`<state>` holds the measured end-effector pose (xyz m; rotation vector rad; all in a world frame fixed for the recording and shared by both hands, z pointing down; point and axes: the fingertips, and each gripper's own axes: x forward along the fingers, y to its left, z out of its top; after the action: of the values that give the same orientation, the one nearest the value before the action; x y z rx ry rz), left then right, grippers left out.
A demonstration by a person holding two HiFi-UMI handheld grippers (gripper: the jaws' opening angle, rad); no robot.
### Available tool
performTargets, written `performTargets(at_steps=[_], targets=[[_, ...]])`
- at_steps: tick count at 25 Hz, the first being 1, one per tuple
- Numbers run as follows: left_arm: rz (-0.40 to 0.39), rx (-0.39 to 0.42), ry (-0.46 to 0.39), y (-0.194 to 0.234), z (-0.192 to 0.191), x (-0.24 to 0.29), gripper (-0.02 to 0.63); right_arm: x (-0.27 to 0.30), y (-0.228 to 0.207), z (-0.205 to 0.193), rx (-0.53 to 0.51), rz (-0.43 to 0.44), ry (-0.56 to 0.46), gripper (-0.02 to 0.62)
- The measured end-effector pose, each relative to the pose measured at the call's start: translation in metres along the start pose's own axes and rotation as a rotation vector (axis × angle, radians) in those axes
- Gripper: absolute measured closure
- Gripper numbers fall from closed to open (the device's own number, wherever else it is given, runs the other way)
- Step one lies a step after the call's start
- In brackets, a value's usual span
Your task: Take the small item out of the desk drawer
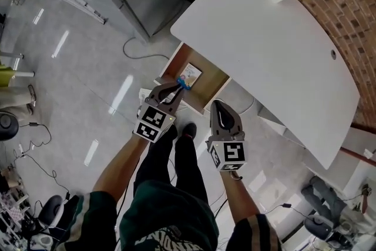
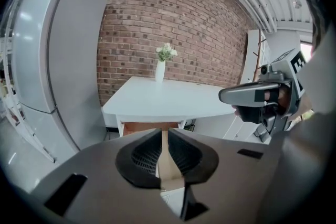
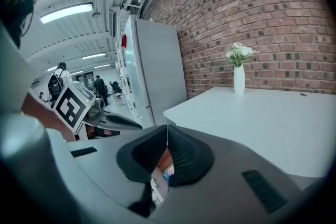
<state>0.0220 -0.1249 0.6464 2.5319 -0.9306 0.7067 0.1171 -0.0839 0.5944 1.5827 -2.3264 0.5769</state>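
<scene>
Under the white tabletop's (image 1: 264, 38) edge we note the drawer (image 1: 211, 80) standing open. Left claw (image 1: 178, 87), jaws together, reaches over it on an outstretched forearm. The small blue item (image 1: 183, 83) sits at its tips, above the drawer; we cannot tell if it is pinched. Right claw (image 1: 218, 104) hovers beside, closed, empty.
</scene>
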Motion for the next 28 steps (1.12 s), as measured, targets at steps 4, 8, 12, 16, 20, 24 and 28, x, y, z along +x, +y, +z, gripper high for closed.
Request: performTargets(at_steps=[4,8,12,16,20,24,28], targets=[[0.008,-0.025,0.032,0.010,-0.024,0.022,0.551,0.011,-0.014,-0.014,-0.002,-0.018,0.011,0.571],[0.016,-0.042,0.063,0.015,-0.044,0.036,0.530,0.018,-0.024,-0.036,0.006,-0.034,0.048,0.571],[0.014,-0.054,0.106,0.021,-0.058,0.056,0.449,0.025,-0.031,-0.049,0.017,-0.038,0.076,0.571],[0.016,-0.067,0.150,0.030,-0.072,0.079,0.375,0.031,-0.033,-0.055,0.027,-0.042,0.087,0.571],[0.010,-0.078,0.199,0.034,-0.089,0.099,0.326,0.036,-0.035,-0.062,0.045,-0.052,0.098,0.571],[0.007,-0.068,0.260,0.038,-0.107,0.117,0.299,0.043,-0.035,-0.070,0.061,-0.056,0.112,0.571],[0.007,-0.079,0.298,0.042,-0.116,0.136,0.288,0.049,-0.034,-0.078,0.076,-0.055,0.129,0.571]])
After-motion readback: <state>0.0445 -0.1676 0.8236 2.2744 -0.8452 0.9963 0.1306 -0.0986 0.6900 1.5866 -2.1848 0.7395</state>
